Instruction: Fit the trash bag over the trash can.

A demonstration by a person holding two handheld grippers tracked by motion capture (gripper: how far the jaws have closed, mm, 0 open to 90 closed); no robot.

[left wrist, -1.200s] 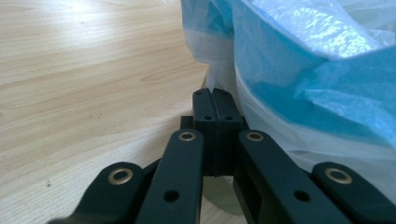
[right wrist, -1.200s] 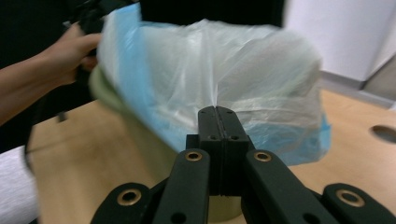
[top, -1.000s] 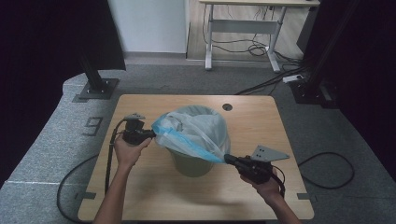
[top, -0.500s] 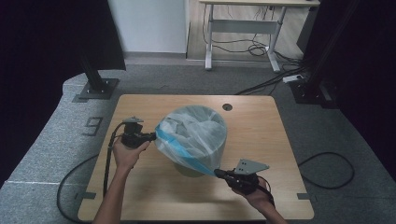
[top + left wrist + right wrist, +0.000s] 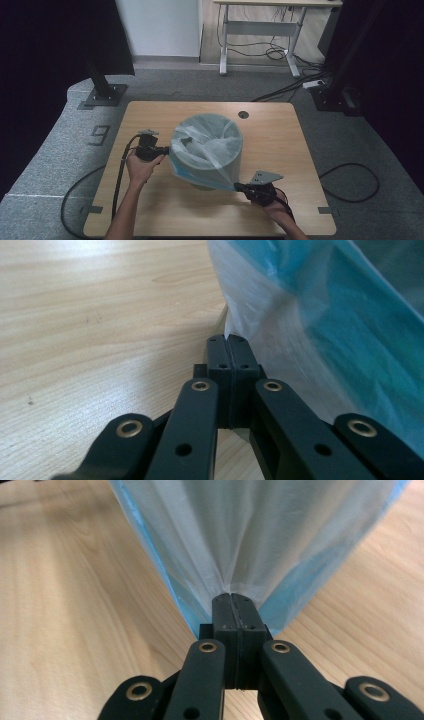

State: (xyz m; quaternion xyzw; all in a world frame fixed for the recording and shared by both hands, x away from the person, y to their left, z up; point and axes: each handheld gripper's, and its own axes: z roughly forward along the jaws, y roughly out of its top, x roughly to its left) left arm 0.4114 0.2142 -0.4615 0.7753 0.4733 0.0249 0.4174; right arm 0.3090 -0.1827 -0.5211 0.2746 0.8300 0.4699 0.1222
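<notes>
A grey round bin [image 5: 217,172] stands in the middle of the wooden table [image 5: 280,130]. A thin blue plastic bag [image 5: 200,155] is draped over its rim and down its sides. At the bin's left side my left gripper [image 5: 162,150] is shut on the bag's edge; the bag [image 5: 320,325] bunches at its tips [image 5: 229,340]. My right gripper [image 5: 239,187] is at the bin's front right, low by the tabletop, shut on a stretched corner of the bag [image 5: 250,535] that fans out from its tips [image 5: 233,598].
A round cable hole [image 5: 243,114] lies in the table behind the bin. Cables trail off the table's left side and front right corner. Black stands rise at the far left [image 5: 102,90] and far right [image 5: 335,95]. A white desk frame [image 5: 260,30] is beyond.
Both grippers have sunk with the bag's edge. The right one came down farther and toward the table's front, stretching the bag down over the bin's rim and side.
</notes>
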